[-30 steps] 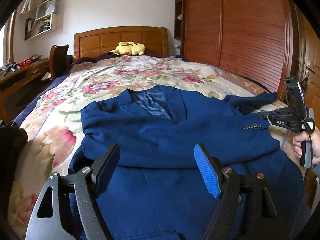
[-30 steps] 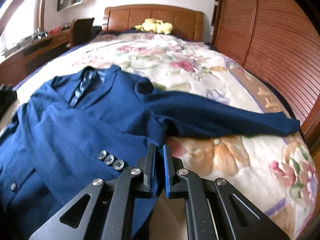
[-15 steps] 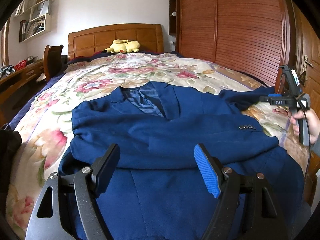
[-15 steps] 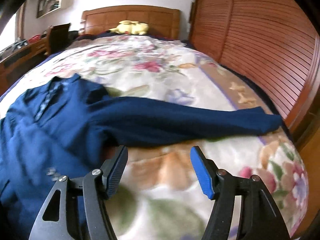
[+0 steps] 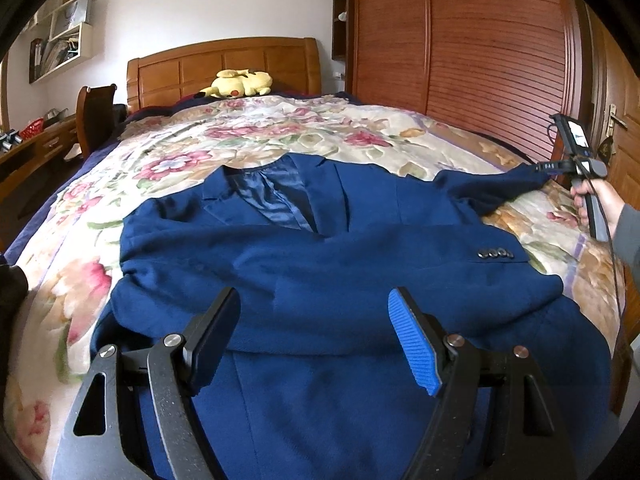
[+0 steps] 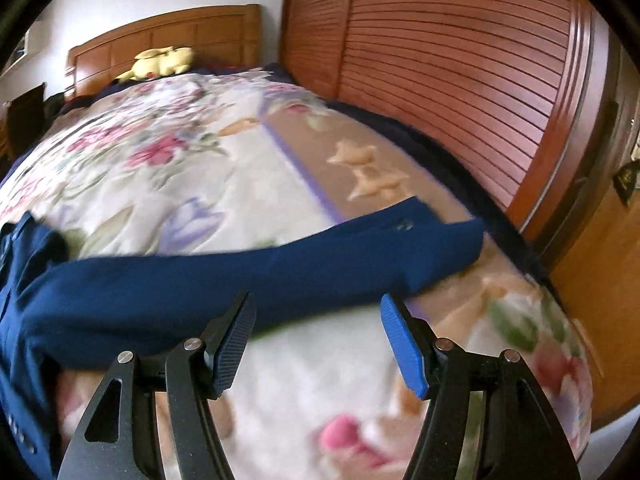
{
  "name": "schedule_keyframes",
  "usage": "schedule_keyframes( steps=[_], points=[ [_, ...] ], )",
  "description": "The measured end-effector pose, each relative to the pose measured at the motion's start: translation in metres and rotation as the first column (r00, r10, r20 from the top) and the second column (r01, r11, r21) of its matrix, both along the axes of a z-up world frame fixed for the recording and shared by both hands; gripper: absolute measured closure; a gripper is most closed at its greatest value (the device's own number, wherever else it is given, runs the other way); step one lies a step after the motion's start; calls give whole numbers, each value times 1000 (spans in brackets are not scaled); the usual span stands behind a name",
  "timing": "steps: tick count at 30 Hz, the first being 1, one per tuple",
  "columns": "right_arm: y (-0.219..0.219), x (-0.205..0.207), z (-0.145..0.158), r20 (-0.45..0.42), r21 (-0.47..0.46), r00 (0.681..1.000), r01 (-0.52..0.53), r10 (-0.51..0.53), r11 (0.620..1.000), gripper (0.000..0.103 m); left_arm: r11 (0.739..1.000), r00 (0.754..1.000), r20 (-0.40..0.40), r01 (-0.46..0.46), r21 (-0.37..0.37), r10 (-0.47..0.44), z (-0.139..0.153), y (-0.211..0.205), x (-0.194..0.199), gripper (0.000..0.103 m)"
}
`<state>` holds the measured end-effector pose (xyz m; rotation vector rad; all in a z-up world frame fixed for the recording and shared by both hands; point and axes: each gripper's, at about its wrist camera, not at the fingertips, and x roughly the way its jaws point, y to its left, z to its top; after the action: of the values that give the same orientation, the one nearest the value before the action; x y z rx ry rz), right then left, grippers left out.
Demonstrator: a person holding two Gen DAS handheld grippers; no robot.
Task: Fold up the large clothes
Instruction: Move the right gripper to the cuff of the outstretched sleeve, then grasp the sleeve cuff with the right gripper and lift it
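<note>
A dark blue suit jacket (image 5: pixel 320 264) lies face up on the floral bedspread (image 5: pixel 248 136). One sleeve is folded across its chest, with cuff buttons (image 5: pixel 496 255) at the right. The other sleeve (image 6: pixel 260 272) stretches out towards the bed's right edge. My left gripper (image 5: pixel 314 336) is open and empty above the jacket's lower front. My right gripper (image 6: pixel 316 340) is open and empty, just short of the outstretched sleeve; it also shows in the left wrist view (image 5: pixel 560 166) near the sleeve's cuff.
A yellow plush toy (image 5: pixel 240 84) lies by the wooden headboard (image 5: pixel 224 64). A slatted wooden wardrobe (image 5: pixel 460 48) runs along the bed's right side. A desk and chair (image 5: pixel 96 116) stand to the left. A door (image 5: pixel 618 152) is at far right.
My right gripper let go of the folded sleeve's cuff, opened, and moved right towards the outstretched sleeve. My left gripper stayed open and shifted slightly.
</note>
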<state>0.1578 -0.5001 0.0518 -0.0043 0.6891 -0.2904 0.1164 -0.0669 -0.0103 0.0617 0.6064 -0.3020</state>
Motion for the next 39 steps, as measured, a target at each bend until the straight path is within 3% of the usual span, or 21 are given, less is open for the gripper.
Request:
schedule_keyframes(
  steps=[5, 10, 14, 19, 23, 25, 26, 28, 34, 39],
  points=[
    [-19, 19, 0, -16, 35, 998, 63, -63, 997, 36, 1000, 1000, -9, 0, -1, 0, -2, -6, 7, 26],
    [-43, 49, -17, -102, 58, 985, 146, -140, 988, 36, 1000, 1000, -19, 0, 6, 0, -6, -12, 11, 26],
    [-55, 55, -28, -120, 104, 975, 201, -188, 974, 36, 1000, 1000, -29, 2, 14, -1, -8, -15, 14, 26],
    [-63, 62, -41, -134, 161, 973, 207, -187, 965, 36, 1000, 999, -41, 4, 3, -4, -10, -14, 15, 26],
    [-62, 69, -48, -131, 137, 975, 197, -180, 971, 36, 1000, 999, -50, 9, -2, -9, -11, -14, 17, 26],
    [-64, 74, -48, -126, 130, 978, 183, -167, 974, 44, 1000, 998, -54, 11, -2, -11, -12, -15, 18, 26],
    [-62, 75, -48, -121, 126, 981, 168, -153, 978, 56, 1000, 998, -56, 12, -1, -12, -12, -15, 19, 26],
    [-62, 71, -46, -110, 106, 985, 145, -134, 984, 94, 1000, 998, -56, 14, 0, -14, -12, -15, 19, 26],
    [-40, 49, -23, -38, 51, 996, 81, -79, 995, 96, 1000, 999, -31, 10, -20, -10, -8, -12, 15, 26],
    [-4, 14, 26, 64, -15, 998, 6, -5, 1000, 96, 999, 1000, -7, 9, -46, -9, 2, 0, 3, 26]
  ],
)
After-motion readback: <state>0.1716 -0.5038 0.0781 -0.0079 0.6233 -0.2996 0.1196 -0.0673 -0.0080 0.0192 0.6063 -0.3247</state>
